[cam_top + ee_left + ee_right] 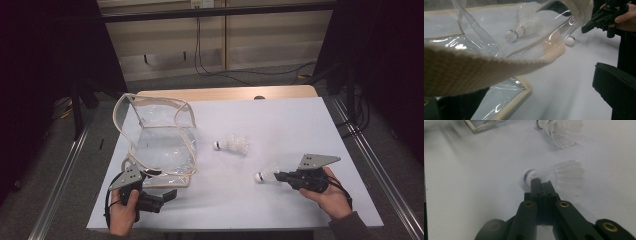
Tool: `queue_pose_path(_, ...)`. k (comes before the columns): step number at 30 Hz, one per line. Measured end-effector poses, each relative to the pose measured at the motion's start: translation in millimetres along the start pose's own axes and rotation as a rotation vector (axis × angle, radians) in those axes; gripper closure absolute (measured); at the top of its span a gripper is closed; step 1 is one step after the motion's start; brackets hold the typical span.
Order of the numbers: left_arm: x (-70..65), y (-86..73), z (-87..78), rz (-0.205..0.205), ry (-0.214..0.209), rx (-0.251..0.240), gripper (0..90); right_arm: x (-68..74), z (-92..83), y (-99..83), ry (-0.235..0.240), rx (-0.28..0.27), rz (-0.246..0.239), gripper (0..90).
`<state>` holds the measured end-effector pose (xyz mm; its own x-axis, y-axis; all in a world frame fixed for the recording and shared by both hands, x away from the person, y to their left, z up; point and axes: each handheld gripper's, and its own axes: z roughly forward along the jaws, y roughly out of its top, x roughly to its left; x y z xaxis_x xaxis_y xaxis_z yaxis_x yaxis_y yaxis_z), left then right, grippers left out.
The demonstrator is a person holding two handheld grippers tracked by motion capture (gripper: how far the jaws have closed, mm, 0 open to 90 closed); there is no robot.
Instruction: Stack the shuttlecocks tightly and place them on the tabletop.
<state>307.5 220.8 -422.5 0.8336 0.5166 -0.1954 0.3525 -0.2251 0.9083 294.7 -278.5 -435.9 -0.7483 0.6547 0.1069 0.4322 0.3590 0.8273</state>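
A white shuttlecock [265, 175] [564, 173] lies on the white table [280, 120] at the right, cork pointing left. My right gripper [279, 176] [540, 182] is shut on it, its tips pinching just behind the cork. A second shuttlecock [232, 145] [560, 130] rests nearer the middle. A clear plastic bag with beige trim [160, 135] [499, 50] stands open at the left. My left gripper [167, 195] sits at the bag's near corner with its jaws wide apart. The bag's beige strap [474, 70] crosses close in front of the left gripper view; no pad presses on it.
Metal rails run along both sides of the table. A wooden edge [225, 93] shows at the far end, with cables on the floor beyond. White tabletop stretches between the bag and the shuttlecocks.
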Motion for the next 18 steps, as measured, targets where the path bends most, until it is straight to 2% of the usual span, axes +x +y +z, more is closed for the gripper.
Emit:
queue_pose_path(5, -0.1, -0.1, 0.0, 0.000, 0.003, 0.000, 1.1, -4.0, -2.5, -0.7, -0.051, -0.045, 0.032, 90.0)
queue_pose_path(9, 0.0, 0.0, 0.0, 0.000, 0.000, 0.000, 1.1, -2.7, 1.5, -3.0, -0.042, -0.020, 0.029, 89.6)
queue_pose_path(10, 0.1, 0.0, -0.1, 0.003, 0.003, 0.000, 1.1, -2.6, 2.0, -3.3, -0.043, -0.011, 0.034, 87.6)
queue_pose_path(12, -0.2, -0.1, 0.1, 0.000, 0.003, -0.001, 1.1, -2.4, 3.9, -4.6, -0.058, 0.005, 0.016, 85.2)
queue_pose_path(13, -0.2, 0.0, 0.2, -0.001, 0.004, -0.002, 1.1, -2.2, 5.4, -5.5, -0.049, 0.014, 0.017, 84.7)
queue_pose_path(18, 0.2, -0.2, 0.0, -0.001, 0.002, -0.002, 1.1, 1.5, 12.7, -6.2, -0.035, 0.064, 0.000, 89.2)
